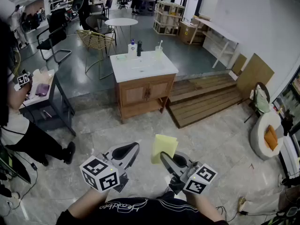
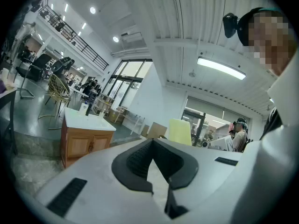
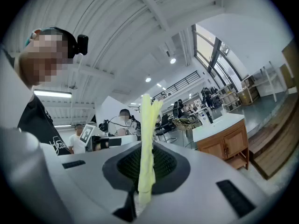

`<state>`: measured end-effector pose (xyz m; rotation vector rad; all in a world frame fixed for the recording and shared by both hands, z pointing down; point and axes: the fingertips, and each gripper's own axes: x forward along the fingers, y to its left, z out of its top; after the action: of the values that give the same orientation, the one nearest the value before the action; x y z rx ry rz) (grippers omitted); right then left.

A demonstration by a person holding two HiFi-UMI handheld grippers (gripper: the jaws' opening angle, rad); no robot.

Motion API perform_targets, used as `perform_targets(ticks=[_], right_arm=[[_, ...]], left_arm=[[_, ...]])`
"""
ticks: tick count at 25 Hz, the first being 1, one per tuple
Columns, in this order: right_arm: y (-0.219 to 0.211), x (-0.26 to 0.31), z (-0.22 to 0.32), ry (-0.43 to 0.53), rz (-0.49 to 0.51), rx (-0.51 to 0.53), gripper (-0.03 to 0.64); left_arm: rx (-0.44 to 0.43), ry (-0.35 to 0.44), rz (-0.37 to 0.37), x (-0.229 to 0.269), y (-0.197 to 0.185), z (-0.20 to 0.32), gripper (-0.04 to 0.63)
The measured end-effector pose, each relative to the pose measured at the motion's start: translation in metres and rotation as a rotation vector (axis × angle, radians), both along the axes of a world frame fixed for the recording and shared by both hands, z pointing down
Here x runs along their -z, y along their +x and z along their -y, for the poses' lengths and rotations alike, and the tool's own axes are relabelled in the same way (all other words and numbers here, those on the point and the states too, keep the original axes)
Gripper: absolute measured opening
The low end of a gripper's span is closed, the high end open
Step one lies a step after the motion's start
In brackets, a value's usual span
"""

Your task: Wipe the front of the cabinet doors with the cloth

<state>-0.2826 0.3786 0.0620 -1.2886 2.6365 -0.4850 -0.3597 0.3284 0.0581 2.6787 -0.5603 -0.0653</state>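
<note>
The wooden cabinet with two doors and a white sink top stands a few steps ahead of me on the grey floor. It also shows small in the left gripper view and the right gripper view. A yellow cloth stands upright, pinched in my right gripper. In the right gripper view the cloth is edge-on between the dark pads. My left gripper is low beside the right one, shut with nothing in it, and the cloth shows just past its tips.
Bottles and a cup stand on the sink top. Wooden steps lie right of the cabinet. A dark side table and a person in black stand at the left. A wicker chair and a round table are behind.
</note>
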Motion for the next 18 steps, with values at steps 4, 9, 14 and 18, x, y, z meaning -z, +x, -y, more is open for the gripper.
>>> perform_targets(ticks=[4,9,14,18], right_arm=[[-0.003,0.0,-0.002,0.0,0.003,-0.002,0.04],[0.011,-0.003,0.002,-0.015,0.024,-0.042,0.04],[0.034,-0.001,0.004,-0.016,0.049,-0.055,0.04],[0.063,-0.005,0.01,-0.031,0.055,-0.067,0.04]], left_arm=[[-0.001,-0.005,-0.001,-0.001,0.0,-0.001,0.005],[-0.01,-0.017,-0.003,-0.003,0.009,0.0,0.005],[-0.029,-0.029,-0.001,-0.004,0.035,0.003,0.005],[-0.045,-0.044,0.006,-0.008,0.066,0.01,0.005]])
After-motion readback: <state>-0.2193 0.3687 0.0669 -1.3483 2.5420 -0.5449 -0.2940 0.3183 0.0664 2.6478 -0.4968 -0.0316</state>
